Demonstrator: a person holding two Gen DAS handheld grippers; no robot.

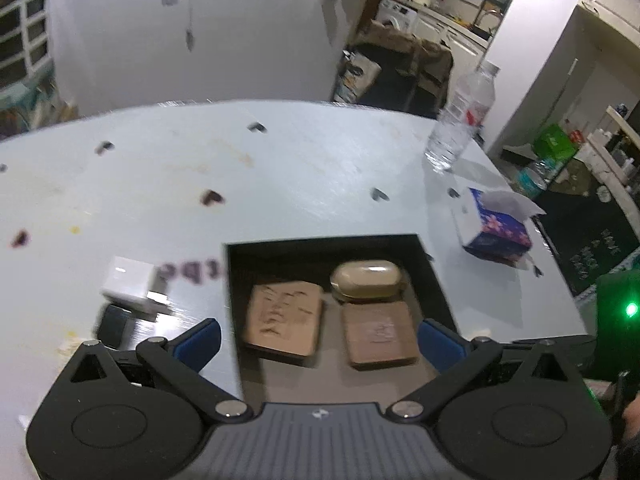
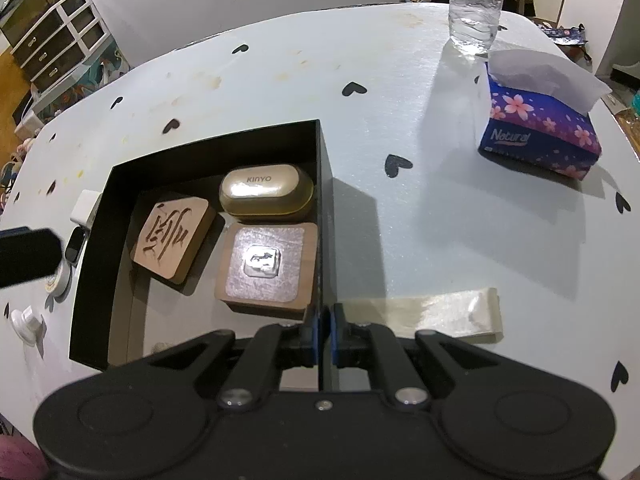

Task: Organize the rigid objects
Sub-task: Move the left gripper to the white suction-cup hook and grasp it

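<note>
While the right gripper is pinched tight on the right wall of the black box, steadying it near the front edge of the table, the left gripper hangs over the box with its jaws spread wide and nothing between them. Inside lie a carved wooden block, a second wooden block with a silvery top and a gold earbud case. What is left to gather sits outside the box's left wall: a white cube and a small dark device, both toward the table's left edge. They lie to the left of the open jaws, so the left hand looks nearer and better placed to fetch them.
</note>
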